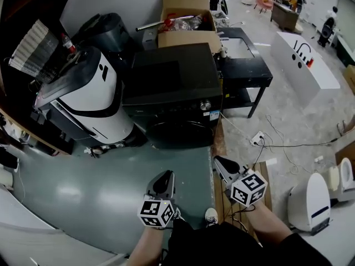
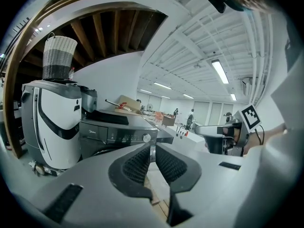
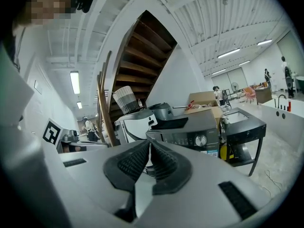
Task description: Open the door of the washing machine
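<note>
The black front-loading washing machine (image 1: 172, 87) stands ahead of me, its round door (image 1: 180, 132) closed and facing me. Both grippers are held low, well short of it, over the green floor. My left gripper (image 1: 165, 176) points toward the machine (image 2: 118, 132); in the left gripper view its jaws (image 2: 153, 148) stand a narrow slit apart with nothing between them. My right gripper (image 1: 219, 162) is shut and empty. In the right gripper view its tips (image 3: 149, 146) meet, and the machine's control panel (image 3: 190, 139) shows above them. The door is mostly hidden behind the jaws in both gripper views.
A white-and-black appliance (image 1: 83, 98) stands tight against the machine's left side. A cardboard box (image 1: 186, 15) sits behind it and a black table (image 1: 244, 65) on its right. A power strip with cables (image 1: 258, 139) lies on the floor at right, near a white unit (image 1: 310, 204).
</note>
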The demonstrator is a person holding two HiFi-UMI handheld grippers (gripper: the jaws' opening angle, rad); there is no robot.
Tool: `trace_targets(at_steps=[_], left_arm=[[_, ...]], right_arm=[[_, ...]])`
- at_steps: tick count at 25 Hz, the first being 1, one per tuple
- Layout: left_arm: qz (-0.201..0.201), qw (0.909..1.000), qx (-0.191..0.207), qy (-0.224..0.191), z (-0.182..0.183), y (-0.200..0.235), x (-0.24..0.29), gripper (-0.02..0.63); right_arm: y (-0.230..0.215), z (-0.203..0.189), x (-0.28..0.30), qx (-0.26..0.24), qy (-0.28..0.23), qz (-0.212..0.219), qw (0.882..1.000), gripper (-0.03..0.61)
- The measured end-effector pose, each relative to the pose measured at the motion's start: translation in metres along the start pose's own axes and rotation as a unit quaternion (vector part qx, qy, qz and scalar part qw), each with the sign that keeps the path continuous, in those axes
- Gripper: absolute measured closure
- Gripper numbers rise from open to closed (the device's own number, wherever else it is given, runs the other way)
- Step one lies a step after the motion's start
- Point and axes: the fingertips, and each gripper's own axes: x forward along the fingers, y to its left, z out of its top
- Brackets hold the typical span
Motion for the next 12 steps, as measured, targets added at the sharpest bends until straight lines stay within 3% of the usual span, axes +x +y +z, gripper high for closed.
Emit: trace_targets(at_steps=[12], left_arm=[[-0.057, 0.9983, 0.006, 0.014, 0.016, 0.08, 0.015, 0.452]], right_arm=[[0.024, 0.008, 0.072, 0.005, -0.015, -0.057, 0.998, 0.4]])
